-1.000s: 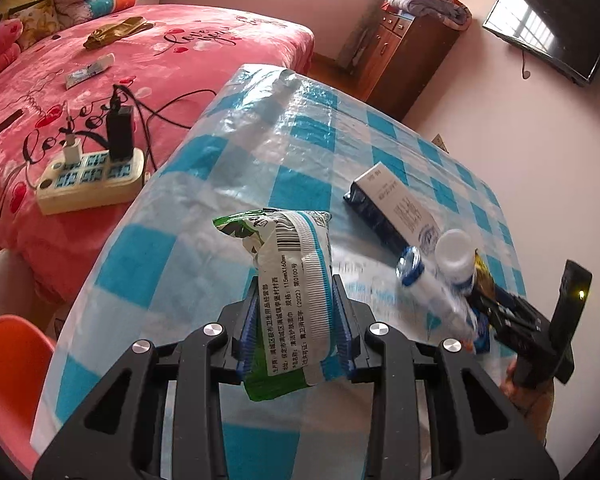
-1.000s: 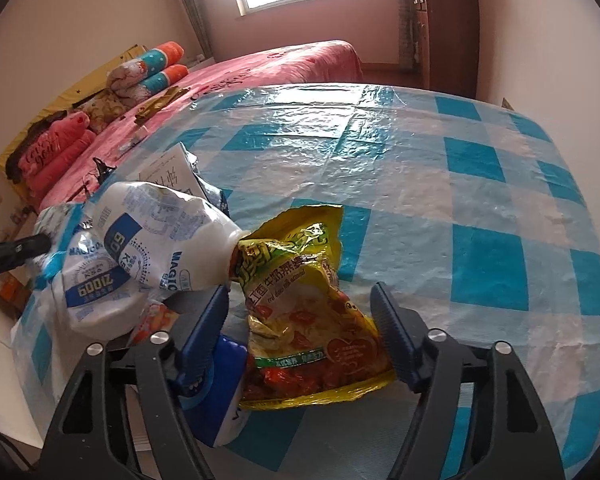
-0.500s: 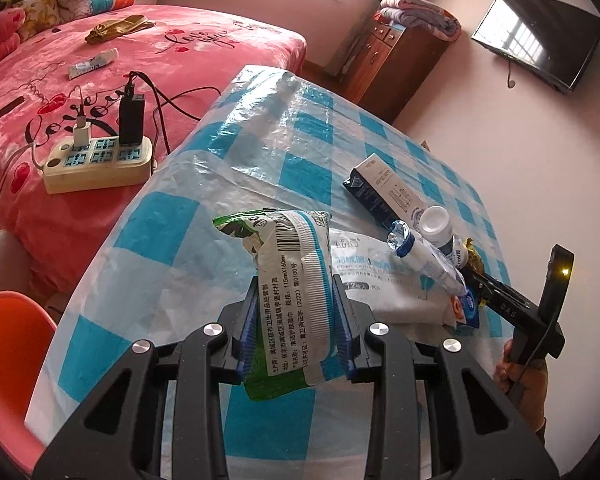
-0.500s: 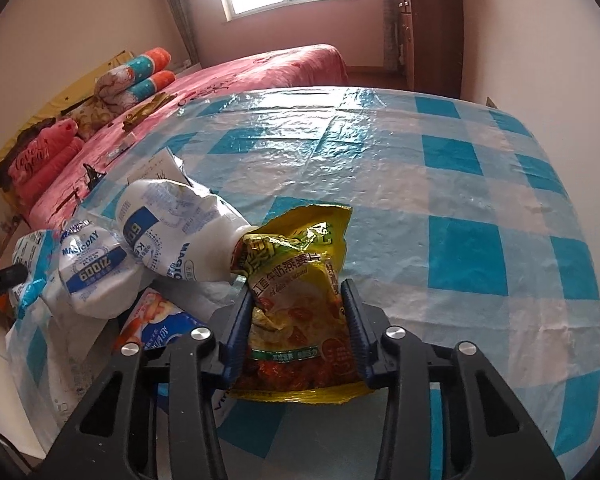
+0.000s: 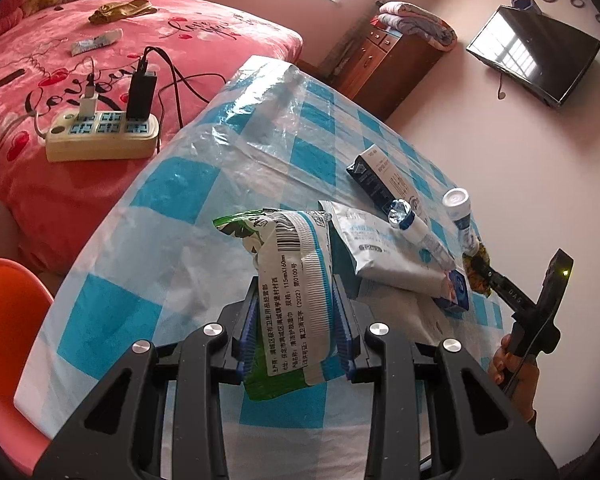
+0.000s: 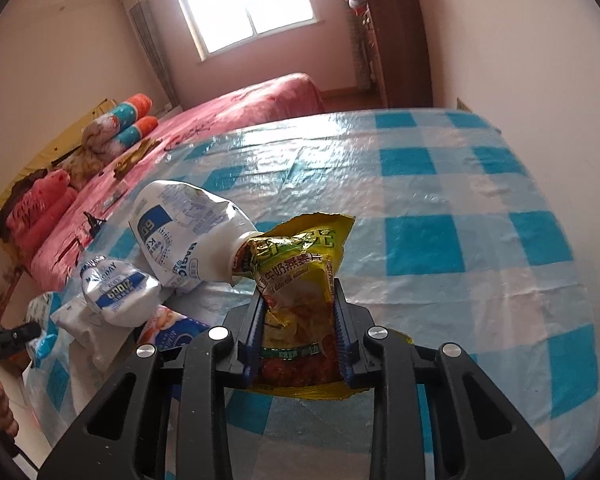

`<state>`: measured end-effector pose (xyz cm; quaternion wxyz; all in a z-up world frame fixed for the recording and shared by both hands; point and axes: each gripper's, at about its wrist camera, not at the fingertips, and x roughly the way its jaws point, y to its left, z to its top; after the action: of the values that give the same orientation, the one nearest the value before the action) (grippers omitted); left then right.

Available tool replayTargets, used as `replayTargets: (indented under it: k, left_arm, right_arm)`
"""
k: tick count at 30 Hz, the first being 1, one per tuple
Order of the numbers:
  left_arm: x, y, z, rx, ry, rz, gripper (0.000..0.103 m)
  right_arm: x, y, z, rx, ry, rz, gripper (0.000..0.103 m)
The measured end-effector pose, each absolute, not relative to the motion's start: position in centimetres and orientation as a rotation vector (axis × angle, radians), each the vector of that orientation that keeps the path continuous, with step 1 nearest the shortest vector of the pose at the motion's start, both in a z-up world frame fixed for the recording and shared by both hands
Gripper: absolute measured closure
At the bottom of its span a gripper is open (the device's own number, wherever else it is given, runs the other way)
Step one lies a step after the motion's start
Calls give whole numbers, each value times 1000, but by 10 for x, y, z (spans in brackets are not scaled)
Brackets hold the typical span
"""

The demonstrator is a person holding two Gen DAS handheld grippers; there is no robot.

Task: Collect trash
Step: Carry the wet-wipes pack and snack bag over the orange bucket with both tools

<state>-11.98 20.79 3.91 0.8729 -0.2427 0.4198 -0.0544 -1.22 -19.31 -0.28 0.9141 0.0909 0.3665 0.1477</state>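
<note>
Green wipes pack (image 5: 296, 292) in left claw (image 5: 296, 330), yellow snack bag (image 6: 298, 288) in right claw (image 6: 299, 334)

Pink bed (image 5: 80, 52), bright window (image 6: 248, 8), wooden dresser (image 5: 384, 68)

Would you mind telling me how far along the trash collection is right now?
No bin shows, so nothing looks finished. In hand: the left gripper clamps a green wet-wipe pack; the right gripper clamps a yellow snack bag. Left on the table: two crushed bottles, a tissue pack, a box.

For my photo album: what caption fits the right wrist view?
Right claw shut on a yellow snack bag above the checked table.
</note>
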Motion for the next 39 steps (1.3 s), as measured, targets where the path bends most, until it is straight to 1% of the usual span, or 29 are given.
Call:
replayTargets:
  k: [4, 7, 8, 10, 13, 15, 21, 29, 39]
  left_arm:
    - [-122, 208, 37, -516, 870, -136, 68]
    - [-124, 207, 35, -519, 869, -151, 68]
    - [-124, 205, 34, -518, 870, -158, 68]
    - [-126, 203, 33, -517, 871, -165, 68]
    - [-127, 201, 32, -515, 869, -178, 68]
    - [-129, 200, 31, -514, 868, -181, 68]
    - [-132, 200, 32, -522, 861, -190, 68]
    - [-141, 204, 36, -529, 841, -209, 68]
    - [-156, 223, 43, -552, 798, -201, 68]
  right_arm:
    - [-24, -191, 11, 151, 710, 289, 72]
    - [-36, -161, 12, -124, 663, 191, 73]
    - [-37, -160, 11, -121, 670, 201, 73]
    - [-37, -170, 8, 9, 709, 267, 73]
    - [-38, -174, 10, 10, 704, 248, 73]
    - [-38, -182, 13, 79, 713, 272, 73]
    - [-47, -189, 26, 105, 684, 264, 73]
    - [-54, -187, 36, 168, 693, 305, 73]
    - [-68, -154, 51, 218, 697, 420, 73]
